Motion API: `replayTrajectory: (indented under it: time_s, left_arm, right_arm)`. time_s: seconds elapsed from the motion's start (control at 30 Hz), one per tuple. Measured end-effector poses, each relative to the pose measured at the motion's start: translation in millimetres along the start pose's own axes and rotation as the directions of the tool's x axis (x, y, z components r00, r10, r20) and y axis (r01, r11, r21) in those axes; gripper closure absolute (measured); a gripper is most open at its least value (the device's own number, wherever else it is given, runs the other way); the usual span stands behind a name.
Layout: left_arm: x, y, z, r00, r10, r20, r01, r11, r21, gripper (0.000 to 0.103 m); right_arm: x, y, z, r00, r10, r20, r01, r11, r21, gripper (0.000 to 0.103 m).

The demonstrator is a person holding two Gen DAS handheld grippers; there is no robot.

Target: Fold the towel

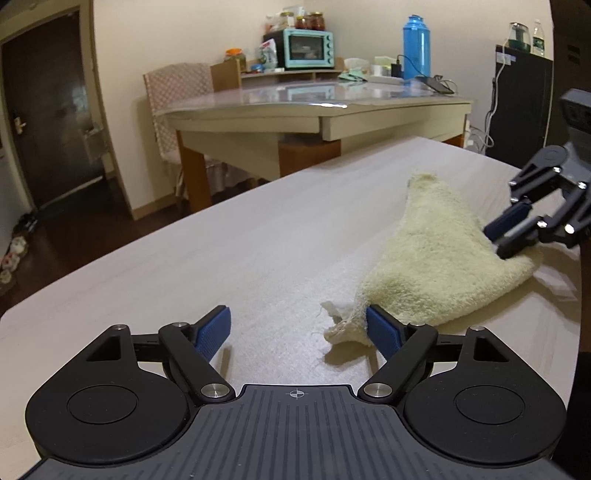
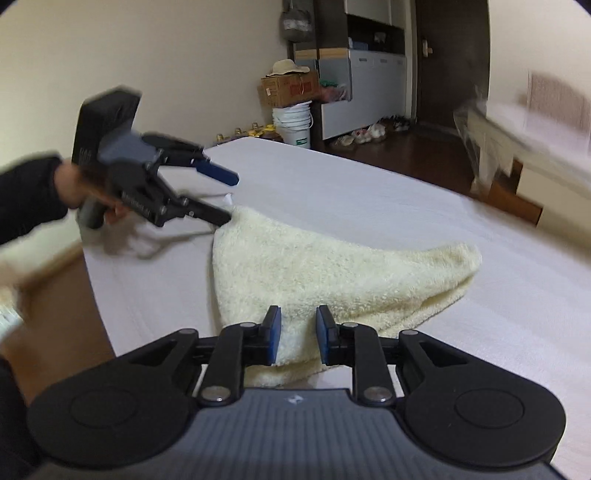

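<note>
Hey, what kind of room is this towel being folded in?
Most likely a lived-in home, a combined dining and kitchen area: a teal toaster oven with food jars on top, a blue thermos on the dining table, and shoes by the door.
</note>
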State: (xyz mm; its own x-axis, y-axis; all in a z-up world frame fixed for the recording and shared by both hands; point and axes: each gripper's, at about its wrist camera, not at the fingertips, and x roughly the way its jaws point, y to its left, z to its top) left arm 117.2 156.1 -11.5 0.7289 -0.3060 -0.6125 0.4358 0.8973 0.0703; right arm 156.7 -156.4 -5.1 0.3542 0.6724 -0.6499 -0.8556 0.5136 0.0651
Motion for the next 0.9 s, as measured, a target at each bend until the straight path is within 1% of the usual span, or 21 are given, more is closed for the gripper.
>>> replayTrajectory:
  time_s: [0.03,0.07,0.1,0.2,0.4,0.47,0.53,0.57,0.6,0.73,0.8,0.87,0.9]
  left_arm:
    - [1.6,1.4,1.1,1.0,0.001,-0.002,-0.001,1.0,0.001,0.016]
    - [3.3,3.4,2.5,1.0,0.0,-0.007,0.0,1.0,0.001,0.015]
    - [5.9,5.6,5.1,1.0,0.003,-0.014,-0.003,1.0,0.005,0.015]
    - [13.3,10.0,12.2,1.0,0.016,-0.025,-0.015,0.999,0.031,0.015]
    - [25.3,19.4,24.1,0.999,0.028,-0.045,-0.025,0.998,0.064,0.015]
    - [25.3,20.4,25.9,0.998,0.029,-0.054,-0.025,0.997,0.066,0.015]
    - [20.4,17.7,24.2,0.998,0.043,-0.053,-0.04,0.997,0.066,0.016]
    - [17.1,16.3,22.8,0.997,0.05,-0.051,-0.047,0.997,0.064,0.017]
    - [14.1,15.3,20.6,0.997,0.053,-0.05,-0.051,0.997,0.054,0.017]
    - [-4.2,5.4,7.0,0.994,0.097,-0.056,-0.1,0.994,-0.036,0.016]
    - [-15.5,-3.0,-1.0,0.99,0.128,-0.063,-0.134,0.986,-0.095,0.014]
    - [-25.4,-11.6,-6.4,0.986,0.152,-0.063,-0.16,0.976,-0.146,0.01]
    - [-30.8,-17.5,-8.4,0.984,0.165,-0.062,-0.174,0.969,-0.173,0.01]
  right_arm:
    - [-2.2,1.4,0.6,1.0,-0.016,0.011,0.016,1.0,0.014,0.076]
    - [-5.0,2.1,0.5,0.999,-0.028,0.022,0.028,0.999,0.033,0.067]
    - [-6.6,3.6,0.0,0.999,-0.035,0.021,0.034,0.998,0.047,0.063]
    - [-5.7,13.1,-2.2,0.997,-0.073,0.007,0.072,0.995,0.071,0.063]
    - [2.9,42.7,0.3,0.988,-0.154,0.019,0.151,0.982,0.115,0.062]
    - [-1.4,43.9,0.6,0.987,-0.16,0.033,0.154,0.978,0.139,0.063]
    - [-7.0,43.6,0.2,0.985,-0.168,0.047,0.158,0.973,0.168,0.061]
    - [-10.4,42.1,-1.5,0.983,-0.178,0.05,0.167,0.969,0.182,0.057]
    - [-12.0,40.5,-2.3,0.982,-0.184,0.051,0.172,0.967,0.19,0.055]
    - [-27.9,34.7,-10.6,0.974,-0.216,0.068,0.194,0.952,0.235,0.054]
    - [-37.5,35.8,-13.5,0.969,-0.233,0.082,0.207,0.946,0.248,0.043]
    - [-49.0,39.8,-18.3,0.963,-0.253,0.094,0.221,0.94,0.26,0.036]
    - [-54.0,42.7,-20.3,0.959,-0.266,0.097,0.233,0.937,0.261,0.033]
